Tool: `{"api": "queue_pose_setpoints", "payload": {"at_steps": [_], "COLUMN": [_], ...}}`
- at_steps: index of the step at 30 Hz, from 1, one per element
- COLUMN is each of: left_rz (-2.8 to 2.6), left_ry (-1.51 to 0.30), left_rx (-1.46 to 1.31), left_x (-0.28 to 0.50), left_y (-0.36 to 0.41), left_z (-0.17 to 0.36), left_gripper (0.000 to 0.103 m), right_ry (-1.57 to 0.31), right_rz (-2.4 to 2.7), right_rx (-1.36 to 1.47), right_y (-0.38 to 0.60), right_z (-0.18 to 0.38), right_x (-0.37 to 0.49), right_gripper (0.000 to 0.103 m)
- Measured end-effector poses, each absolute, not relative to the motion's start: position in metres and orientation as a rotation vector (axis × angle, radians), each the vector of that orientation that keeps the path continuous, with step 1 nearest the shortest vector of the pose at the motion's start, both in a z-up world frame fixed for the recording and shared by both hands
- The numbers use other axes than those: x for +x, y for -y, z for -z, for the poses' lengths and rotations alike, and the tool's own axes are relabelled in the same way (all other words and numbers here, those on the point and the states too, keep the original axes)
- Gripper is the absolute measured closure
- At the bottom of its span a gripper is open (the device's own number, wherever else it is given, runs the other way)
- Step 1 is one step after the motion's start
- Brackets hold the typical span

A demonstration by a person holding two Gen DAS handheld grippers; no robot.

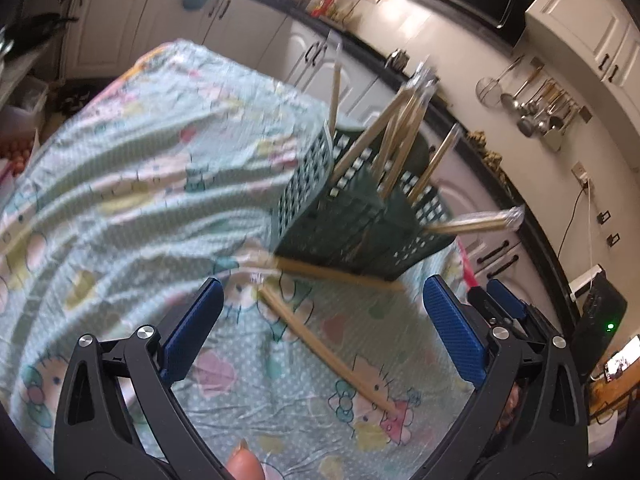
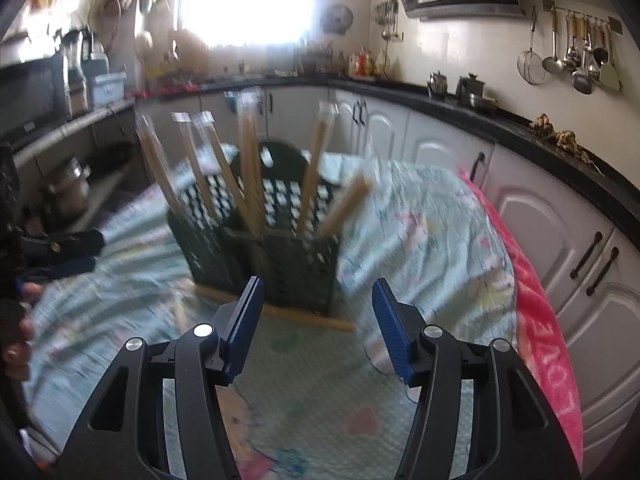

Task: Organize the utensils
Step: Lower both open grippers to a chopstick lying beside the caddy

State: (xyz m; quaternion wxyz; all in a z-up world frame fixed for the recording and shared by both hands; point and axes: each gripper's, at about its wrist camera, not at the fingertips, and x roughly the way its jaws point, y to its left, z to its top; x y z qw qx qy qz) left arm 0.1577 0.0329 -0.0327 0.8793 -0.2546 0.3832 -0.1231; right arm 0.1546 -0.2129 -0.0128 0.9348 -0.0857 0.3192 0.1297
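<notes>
Hand-held gripper [image 1: 322, 312] over patterned tablecloth [image 1: 120, 184] (kitchen).

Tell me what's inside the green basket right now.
Several wrapped chopstick pairs stand leaning inside the green basket, tops sticking out. Their lower ends and the basket floor are hidden by its walls.

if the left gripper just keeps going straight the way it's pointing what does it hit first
Most likely the loose wrapped chopsticks lying on the patterned cloth between the open left gripper's fingers, just short of the green basket. Blur and fisheye leave the depth uncertain.
</notes>
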Motion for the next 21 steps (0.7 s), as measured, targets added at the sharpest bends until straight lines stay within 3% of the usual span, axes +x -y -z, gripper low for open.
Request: {"api": "queue_pose_setpoints", "payload": {"at_steps": [9, 14, 21], "left_rz": [0.288, 0.281, 0.254], "left_ry": [-0.933, -0.981, -1.017], "left_rx": [-0.578, -0.591, -0.595], "left_x": [0.175, 0.185, 0.201], "left_y": [-0.023, -0.02, -0.021], "left_z": [0.077, 0.093, 0.103], "left_gripper": [0.044, 0.051, 0.052], "right_ry": [-0.779, -0.84, -0.931], "right_rz": [-0.298, -0.345, -0.427], "right_rx": [-0.167, -0.113, -0.124], "right_y": [0.228, 0.244, 0.248], "right_z": [0.059, 0.073, 0.097], "right_x": [0.183, 0.21, 0.237], "right_gripper": [0.049, 0.049, 0.062]}}
